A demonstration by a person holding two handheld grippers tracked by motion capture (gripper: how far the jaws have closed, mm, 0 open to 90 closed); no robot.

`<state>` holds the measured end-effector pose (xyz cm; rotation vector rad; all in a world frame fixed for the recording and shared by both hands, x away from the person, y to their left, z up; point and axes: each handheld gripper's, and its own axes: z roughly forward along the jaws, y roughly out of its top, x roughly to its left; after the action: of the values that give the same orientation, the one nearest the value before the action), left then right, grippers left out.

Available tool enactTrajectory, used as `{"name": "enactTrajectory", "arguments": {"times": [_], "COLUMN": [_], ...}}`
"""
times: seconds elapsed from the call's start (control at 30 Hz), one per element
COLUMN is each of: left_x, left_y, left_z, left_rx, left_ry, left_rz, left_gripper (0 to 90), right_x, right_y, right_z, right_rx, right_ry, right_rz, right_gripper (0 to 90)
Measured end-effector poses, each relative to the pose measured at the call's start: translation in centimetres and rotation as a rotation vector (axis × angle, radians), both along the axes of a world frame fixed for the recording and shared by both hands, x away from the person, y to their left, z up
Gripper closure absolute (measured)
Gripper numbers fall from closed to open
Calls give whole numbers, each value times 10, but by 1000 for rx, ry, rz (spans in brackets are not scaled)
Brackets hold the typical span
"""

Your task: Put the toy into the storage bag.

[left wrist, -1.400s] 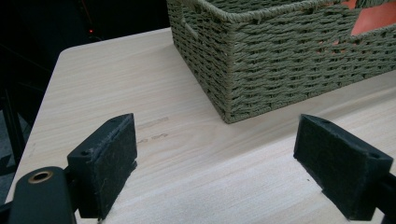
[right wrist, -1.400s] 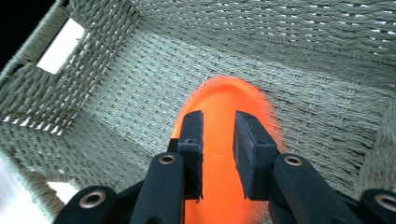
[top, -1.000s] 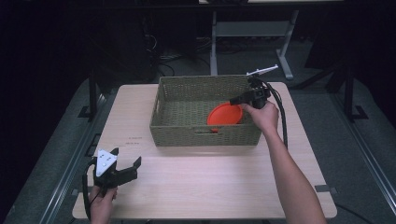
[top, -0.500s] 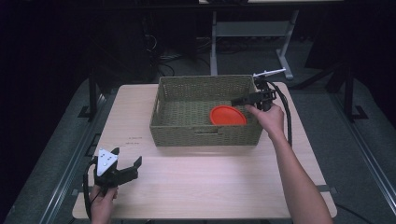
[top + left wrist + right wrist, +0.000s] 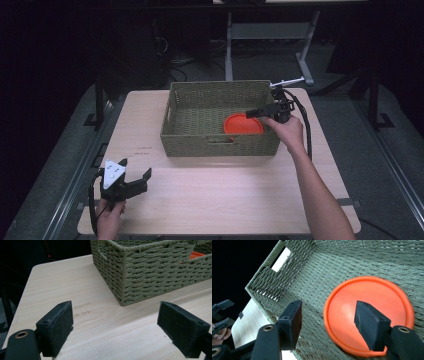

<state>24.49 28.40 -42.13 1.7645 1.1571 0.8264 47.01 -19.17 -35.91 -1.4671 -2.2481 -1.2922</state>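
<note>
Your right gripper [image 5: 253,113] hovers over the orange plate [image 5: 243,124] in the woven basket [image 5: 220,145] — jaws just opened, holding nothing; your left gripper [image 5: 136,177] stands wide, empty.

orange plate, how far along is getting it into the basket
Done: the orange plate lies on the floor of the woven basket. In hand: the right tool hangs just above it, its jaws having just been opening, apart and with no pad pressing on the plate. Left: drawing that tool out of the basket. The left tool rests open over the table.
</note>
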Motion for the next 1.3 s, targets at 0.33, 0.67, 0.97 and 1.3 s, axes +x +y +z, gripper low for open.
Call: {"name": "enactTrajectory", "arguments": {"times": [0.33,0.67,0.97,1.3], "left_x": [0,0,-1,-1], "left_y": [0,0,-1,-1], "left_z": [0,0,0,0], "left_rx": [-4,-3,-3,0], "left_ry": [-2,-2,-5,-5], "left_rz": [-1,0,2,1], "left_gripper": [128,128,128,128], "right_x": [-7,-19,-31,-44], "right_y": [0,-6,-13,-19], "right_z": [7,11,13,16], "right_rx": [23,55,88,103], "right_ry": [-11,-25,-41,-62], "right_rz": [28,46,64,80], "right_gripper": [349,322,315,299]}}
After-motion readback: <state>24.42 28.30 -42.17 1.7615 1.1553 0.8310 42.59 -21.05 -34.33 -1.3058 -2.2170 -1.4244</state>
